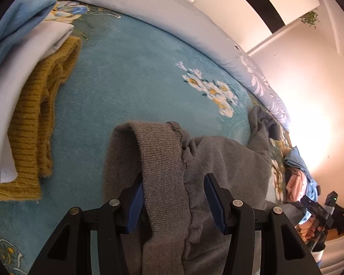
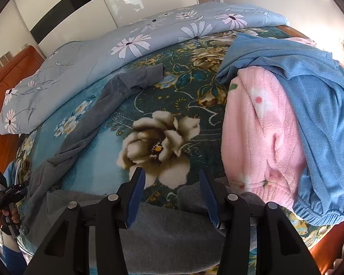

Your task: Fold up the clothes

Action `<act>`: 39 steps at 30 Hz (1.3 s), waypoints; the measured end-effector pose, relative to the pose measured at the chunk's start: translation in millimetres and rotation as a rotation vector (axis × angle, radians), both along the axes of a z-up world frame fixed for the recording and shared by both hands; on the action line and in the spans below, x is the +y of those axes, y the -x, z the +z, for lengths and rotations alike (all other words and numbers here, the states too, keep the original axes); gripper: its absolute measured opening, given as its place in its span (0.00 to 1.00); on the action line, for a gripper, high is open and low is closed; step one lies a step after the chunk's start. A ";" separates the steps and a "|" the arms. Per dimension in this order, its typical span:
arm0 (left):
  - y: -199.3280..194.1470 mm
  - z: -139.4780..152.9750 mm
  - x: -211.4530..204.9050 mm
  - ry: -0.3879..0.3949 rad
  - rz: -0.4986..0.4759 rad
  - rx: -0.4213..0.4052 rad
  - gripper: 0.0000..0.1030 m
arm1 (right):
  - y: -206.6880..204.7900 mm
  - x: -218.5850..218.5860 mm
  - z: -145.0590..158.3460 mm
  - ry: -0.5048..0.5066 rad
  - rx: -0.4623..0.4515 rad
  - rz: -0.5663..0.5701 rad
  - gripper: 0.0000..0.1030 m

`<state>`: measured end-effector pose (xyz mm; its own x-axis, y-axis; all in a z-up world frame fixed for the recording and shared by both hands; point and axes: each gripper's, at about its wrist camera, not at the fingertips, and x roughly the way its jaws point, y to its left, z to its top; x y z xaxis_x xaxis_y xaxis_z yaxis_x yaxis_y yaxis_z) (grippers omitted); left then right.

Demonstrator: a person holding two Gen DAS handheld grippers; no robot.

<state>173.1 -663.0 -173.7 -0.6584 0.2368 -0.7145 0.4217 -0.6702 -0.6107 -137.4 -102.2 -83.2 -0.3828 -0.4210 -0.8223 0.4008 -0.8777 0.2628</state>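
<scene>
A grey knit garment [image 1: 167,160] lies on the teal floral bedspread [image 1: 126,73]. Its ribbed waistband end runs between the two blue pads of my left gripper [image 1: 174,183], whose jaws stand wide apart around it without pinching. In the right wrist view the same grey garment [image 2: 167,233] spreads under my right gripper [image 2: 172,183], with one long leg [image 2: 98,114] stretching away to the upper left. The right gripper is open and empty, just above the cloth. Each gripper shows small at the edge of the other's view.
Folded mustard knit [image 1: 39,123], white cloth [image 1: 23,73] and blue cloth [image 1: 13,23] are stacked at the left. A pink fleece [image 2: 259,133] and blue garment [image 2: 316,105] pile sits at the right. A daisy-print duvet [image 2: 130,39] lies along the far side. A wooden headboard [image 2: 6,78] stands on the left.
</scene>
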 end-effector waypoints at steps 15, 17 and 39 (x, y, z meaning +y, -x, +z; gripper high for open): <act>0.3 41.5 -13.1 0.164 0.202 0.037 0.04 | 2.3 -84.4 -30.9 0.098 -0.121 0.130 0.49; 1.3 54.6 -28.4 0.254 0.291 0.011 0.04 | 6.7 -96.6 -31.5 0.099 -0.112 0.147 0.49; -19.7 58.1 51.9 0.510 0.586 -0.240 0.55 | 144.4 -159.8 -50.1 0.254 -0.056 0.040 0.49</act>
